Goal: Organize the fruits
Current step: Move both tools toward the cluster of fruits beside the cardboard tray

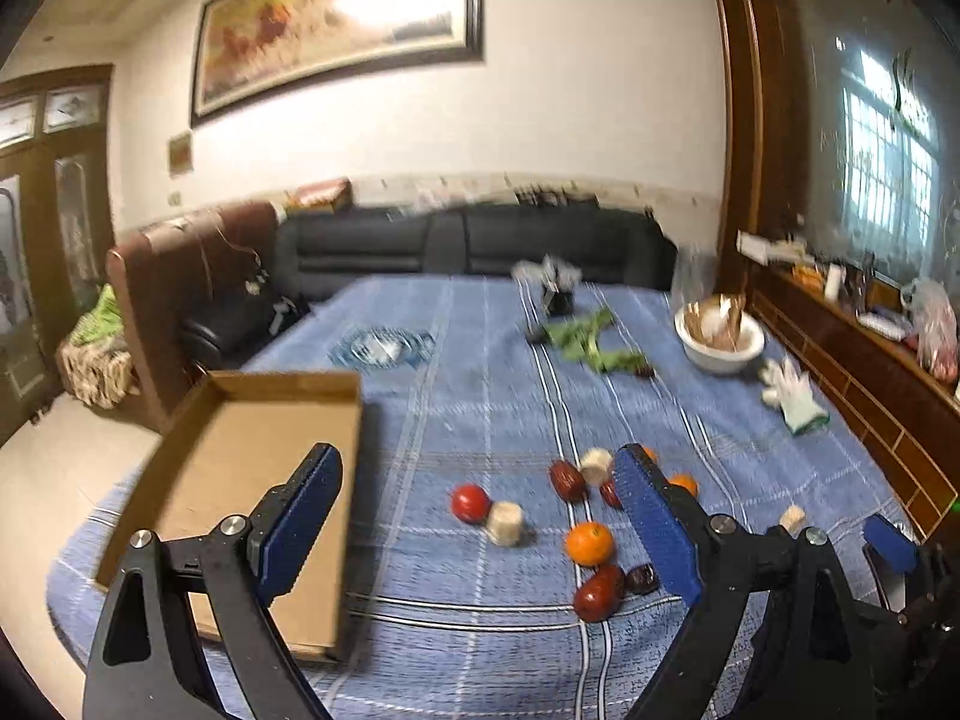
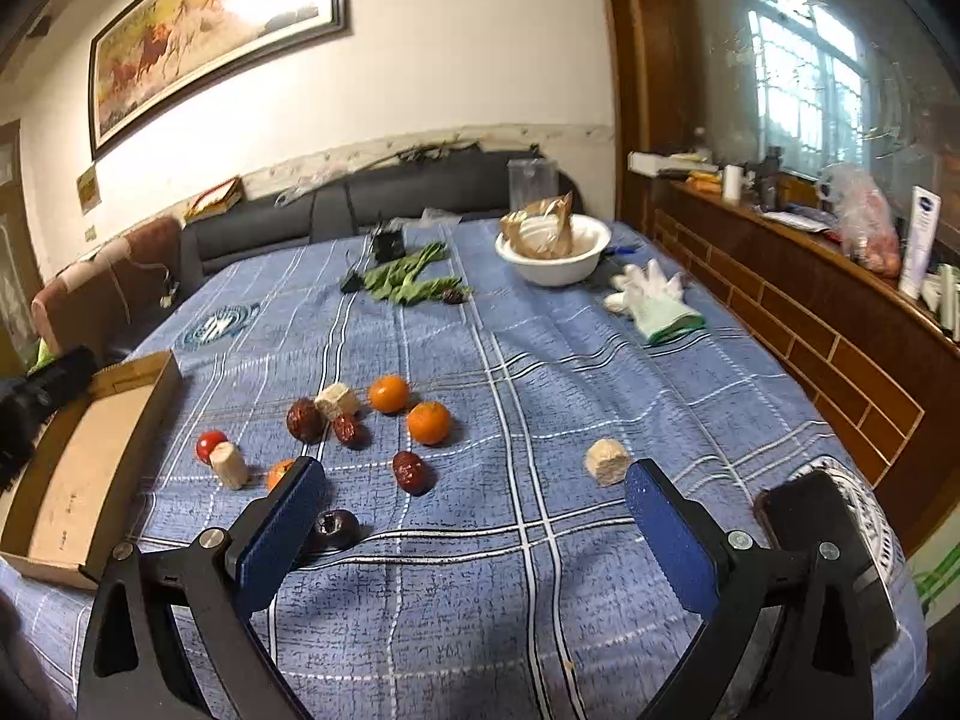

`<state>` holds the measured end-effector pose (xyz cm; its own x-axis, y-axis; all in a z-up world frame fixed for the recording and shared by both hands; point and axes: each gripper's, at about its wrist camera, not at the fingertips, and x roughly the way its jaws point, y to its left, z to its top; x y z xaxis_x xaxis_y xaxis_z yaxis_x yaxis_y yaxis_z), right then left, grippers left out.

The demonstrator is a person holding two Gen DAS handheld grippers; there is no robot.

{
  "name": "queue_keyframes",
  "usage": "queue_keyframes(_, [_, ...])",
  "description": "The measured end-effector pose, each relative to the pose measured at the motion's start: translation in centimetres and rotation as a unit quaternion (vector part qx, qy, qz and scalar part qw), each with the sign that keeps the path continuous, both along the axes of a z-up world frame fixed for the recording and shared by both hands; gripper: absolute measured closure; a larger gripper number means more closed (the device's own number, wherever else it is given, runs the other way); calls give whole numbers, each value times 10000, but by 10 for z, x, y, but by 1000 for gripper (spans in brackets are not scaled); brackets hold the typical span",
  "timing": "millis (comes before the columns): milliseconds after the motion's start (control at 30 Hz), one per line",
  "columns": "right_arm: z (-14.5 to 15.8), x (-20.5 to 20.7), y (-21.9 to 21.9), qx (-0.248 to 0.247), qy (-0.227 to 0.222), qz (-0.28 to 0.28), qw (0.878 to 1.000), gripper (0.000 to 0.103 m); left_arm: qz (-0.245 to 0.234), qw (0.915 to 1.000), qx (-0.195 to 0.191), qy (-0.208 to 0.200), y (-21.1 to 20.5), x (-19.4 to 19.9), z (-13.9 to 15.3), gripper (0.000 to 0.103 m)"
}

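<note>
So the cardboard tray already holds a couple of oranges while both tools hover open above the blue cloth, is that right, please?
Not quite: the cardboard tray holds nothing. The right wrist view shows its floor bare, and the oranges lie on the blue cloth among the other fruit. The rest stands: the left tool and right tool both hover open.

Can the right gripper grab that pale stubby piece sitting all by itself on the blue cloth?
Probably yes. The right gripper is open and holding nothing, and the lone pale piece lies just ahead by its right finger, apart from the other fruit, with only bare tablecloth around it.
</note>
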<state>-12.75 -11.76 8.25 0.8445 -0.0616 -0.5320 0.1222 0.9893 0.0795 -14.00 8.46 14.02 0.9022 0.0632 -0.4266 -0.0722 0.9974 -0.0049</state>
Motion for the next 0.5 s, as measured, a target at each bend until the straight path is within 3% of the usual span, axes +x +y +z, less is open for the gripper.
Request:
queue_keyframes(100, [11, -22, -1, 17, -474, -37, 9989, 1, 102, 9995, -39, -286, 9, -21, 15, 10])
queue_keyframes(167, [18, -33, -5, 334, -680, 36, 9971, 1, 145, 9991, -61, -398, 14, -35, 25, 9])
queue_keyframes(267, [24, -35, -5, 999, -471, 462, 9928, 1, 202, 9982, -57, -554, 20, -51, 34, 7])
queue_keyframes(333, [29, -35, 7, 682, -326, 508, 9958, 1, 303, 9972, -65, -687, 26, -62, 39, 5])
queue_keyframes(500, [37, -50, 32, 126, -514, 693, 9962, 1, 501, 9954, -164, -797, 35, -71, 43, 0])
